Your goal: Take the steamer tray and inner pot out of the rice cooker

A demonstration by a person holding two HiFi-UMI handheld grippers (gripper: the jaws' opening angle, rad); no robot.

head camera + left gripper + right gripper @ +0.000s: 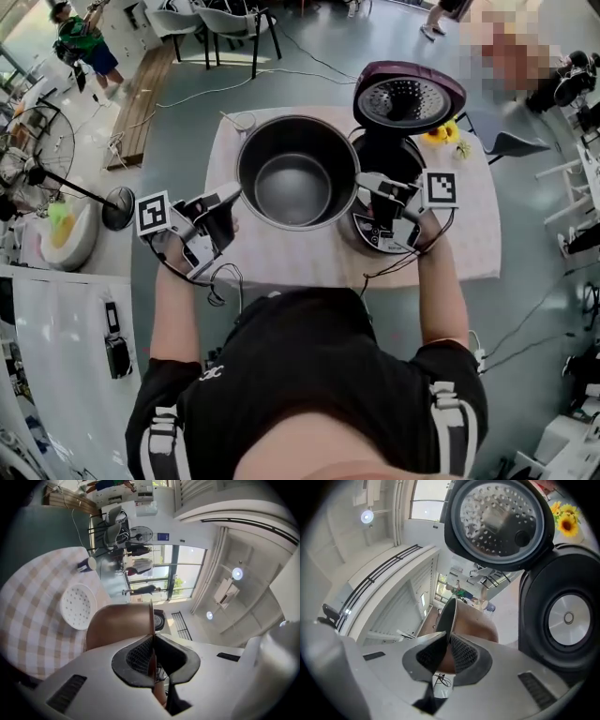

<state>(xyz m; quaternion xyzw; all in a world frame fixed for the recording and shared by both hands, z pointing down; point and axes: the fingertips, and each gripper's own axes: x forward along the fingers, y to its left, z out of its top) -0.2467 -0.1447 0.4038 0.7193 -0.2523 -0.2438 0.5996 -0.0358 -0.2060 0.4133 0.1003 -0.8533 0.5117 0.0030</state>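
A big room with a grey floor (pixel 178 141)
Chairs (pixel 230 23) are standing far back, a fan (pixel 36 150) is standing left, and daylight is coming through tall windows (pixel 187 571).

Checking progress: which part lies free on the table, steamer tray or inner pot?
The white perforated steamer tray; the left gripper and right gripper clamp the inner pot by its rim.

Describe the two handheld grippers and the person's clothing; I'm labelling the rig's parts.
Both the left gripper and right gripper have pale grey plastic bodies, black mesh-textured pads, a cube with black-and-white square markers and thin black cables. The person wears a black short-sleeved shirt with white sleeve stripes.
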